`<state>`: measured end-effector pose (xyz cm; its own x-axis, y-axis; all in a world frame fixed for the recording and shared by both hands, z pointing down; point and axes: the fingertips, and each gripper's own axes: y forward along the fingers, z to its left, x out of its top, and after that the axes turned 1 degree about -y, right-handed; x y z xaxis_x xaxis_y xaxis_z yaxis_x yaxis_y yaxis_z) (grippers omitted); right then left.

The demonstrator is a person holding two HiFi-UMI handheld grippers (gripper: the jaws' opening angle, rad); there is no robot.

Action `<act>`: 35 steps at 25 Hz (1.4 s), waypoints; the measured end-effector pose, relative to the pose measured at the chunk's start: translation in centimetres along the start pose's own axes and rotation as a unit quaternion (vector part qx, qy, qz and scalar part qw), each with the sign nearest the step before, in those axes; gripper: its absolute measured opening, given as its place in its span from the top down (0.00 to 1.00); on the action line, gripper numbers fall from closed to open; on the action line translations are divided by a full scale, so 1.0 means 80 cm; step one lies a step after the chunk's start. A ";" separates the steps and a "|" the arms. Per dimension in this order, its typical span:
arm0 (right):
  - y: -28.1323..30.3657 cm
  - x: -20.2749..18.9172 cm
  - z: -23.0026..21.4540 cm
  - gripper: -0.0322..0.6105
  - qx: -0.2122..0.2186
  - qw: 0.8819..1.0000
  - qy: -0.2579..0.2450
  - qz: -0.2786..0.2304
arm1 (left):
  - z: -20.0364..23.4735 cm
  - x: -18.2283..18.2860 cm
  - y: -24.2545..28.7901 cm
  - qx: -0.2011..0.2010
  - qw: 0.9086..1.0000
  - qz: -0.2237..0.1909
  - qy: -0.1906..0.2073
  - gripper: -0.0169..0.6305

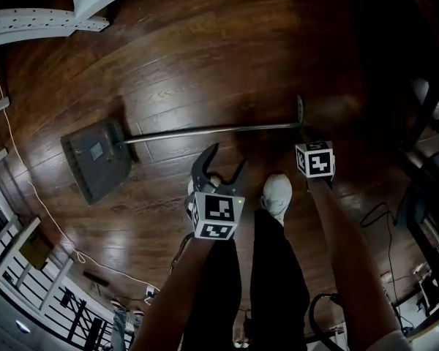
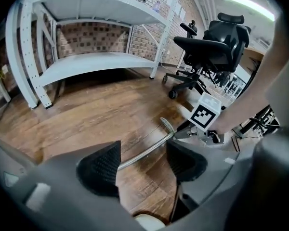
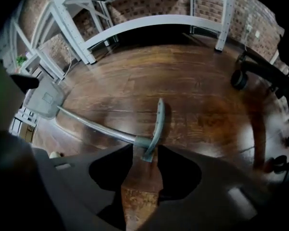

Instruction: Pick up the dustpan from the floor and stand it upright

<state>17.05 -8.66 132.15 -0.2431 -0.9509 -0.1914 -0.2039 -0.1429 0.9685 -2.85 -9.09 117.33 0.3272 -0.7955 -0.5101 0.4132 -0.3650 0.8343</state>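
The wooden floor (image 1: pixel 227 57) carries the dustpan (image 1: pixel 95 159), lying flat, its long handle (image 1: pixel 212 130) stretched out level. The left gripper (image 2: pixel 142 160) hangs wide open and empty beside a shoe (image 1: pixel 276 194). The right gripper (image 3: pixel 145 158) is narrowly open, with the handle's end between its tips, not clamped.

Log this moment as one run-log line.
dustpan: flat on floor | left tongs: open, near shaft | right tongs: open, astride handle end
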 end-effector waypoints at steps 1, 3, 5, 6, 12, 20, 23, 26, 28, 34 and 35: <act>0.007 -0.006 -0.003 0.72 -0.005 1.000 0.011 0.016 | 0.003 -0.007 -0.004 0.001 1.000 0.003 -0.002 0.48; 0.020 -0.014 -0.006 0.73 -0.014 0.998 0.007 0.053 | 0.011 -0.013 -0.007 0.003 1.000 0.005 -0.003 0.48; 0.028 -0.015 -0.004 0.78 -0.019 0.997 -0.026 0.075 | 0.018 -0.014 -0.011 0.004 1.000 0.005 -0.004 0.48; 0.030 -0.014 -0.003 0.82 -0.020 0.996 -0.043 0.079 | 0.020 -0.014 -0.013 0.004 1.000 0.004 -0.004 0.48; -0.032 0.013 -0.014 0.82 -0.050 0.997 -0.034 0.046 | 0.026 0.009 -0.039 0.013 1.000 -0.007 -0.014 0.49; -0.241 0.095 -0.053 0.82 -0.110 0.993 -0.032 0.028 | -0.026 0.125 -0.147 0.001 0.999 -0.045 -0.011 0.50; -0.323 0.143 -0.062 0.82 -0.133 0.989 -0.068 -0.004 | -0.053 0.178 -0.187 -0.005 0.998 -0.068 -0.007 0.50; -0.396 0.191 -0.078 0.82 -0.171 0.979 -0.109 -0.036 | -0.068 0.230 -0.220 -0.012 0.995 -0.098 0.000 0.51; -0.443 0.204 -0.082 0.82 -0.193 0.973 -0.118 -0.040 | -0.074 0.250 -0.246 -0.010 0.994 -0.109 0.001 0.51; -0.574 0.203 -0.083 0.82 -0.226 0.964 -0.136 -0.036 | -0.099 0.284 -0.344 -0.008 0.992 -0.125 0.011 0.51; -0.593 0.209 -0.085 0.82 -0.238 0.959 -0.151 -0.037 | -0.099 0.294 -0.358 -0.007 0.991 -0.130 0.014 0.51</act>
<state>29.07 -19.67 84.09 -0.5227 -0.8211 -0.2295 0.2072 -0.3835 0.9000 -0.26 -13.51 79.78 0.2320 -0.6611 -0.7135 0.4988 -0.5489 0.6708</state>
